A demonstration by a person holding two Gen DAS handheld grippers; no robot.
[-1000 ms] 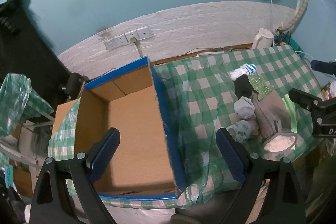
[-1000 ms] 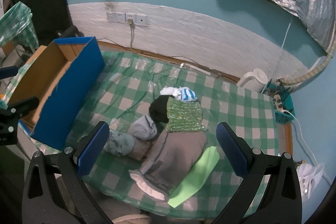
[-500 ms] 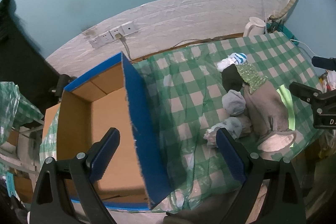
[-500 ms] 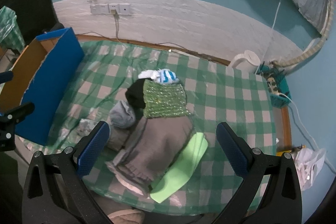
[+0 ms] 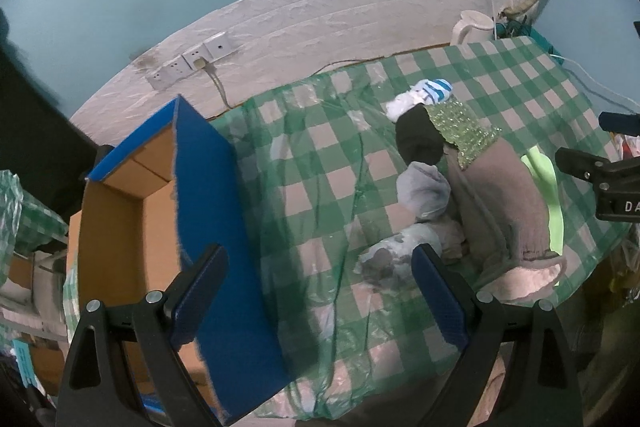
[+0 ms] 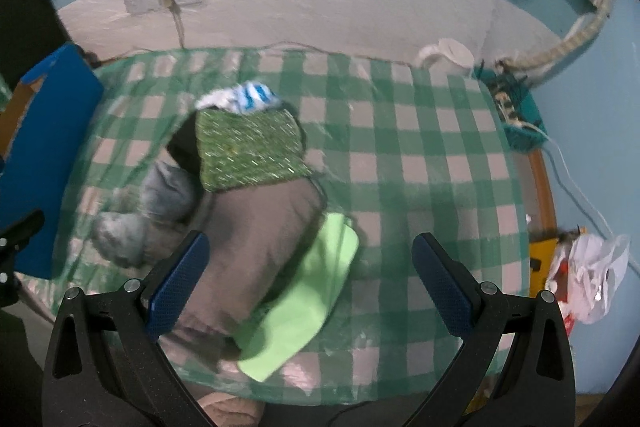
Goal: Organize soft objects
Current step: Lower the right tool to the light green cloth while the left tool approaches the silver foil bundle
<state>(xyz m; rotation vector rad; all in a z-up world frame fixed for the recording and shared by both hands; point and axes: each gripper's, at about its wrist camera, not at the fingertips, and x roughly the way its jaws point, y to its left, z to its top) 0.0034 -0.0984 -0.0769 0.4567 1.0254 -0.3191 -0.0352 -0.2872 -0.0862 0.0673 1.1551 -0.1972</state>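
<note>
A heap of soft things lies on the green checked tablecloth [image 5: 320, 167]: a grey-brown garment [image 6: 256, 219], a sparkly green knit [image 6: 250, 151], a light green cloth [image 6: 308, 291], a blue-striped white sock [image 6: 252, 97], a black piece [image 5: 418, 141] and grey sock bundles [image 5: 424, 189]. An open cardboard box [image 5: 120, 227] with blue outer walls stands at the table's left end. My left gripper [image 5: 320, 297] hangs open above the cloth between box and heap. Open too, my right gripper [image 6: 306, 281] hovers over the near end of the heap. Nothing is held.
A white kettle [image 6: 448, 53] stands at the table's back right corner beside a teal basket [image 6: 516, 107] of cables. Wall sockets [image 5: 192, 61] with a plugged cord sit behind the box. A white plastic bag [image 6: 592, 267] lies off the table's right edge.
Both grippers have swung rightward. The box has slid left in the left wrist view, and the heap has moved closer and lower in the right wrist view. Both stay open.
</note>
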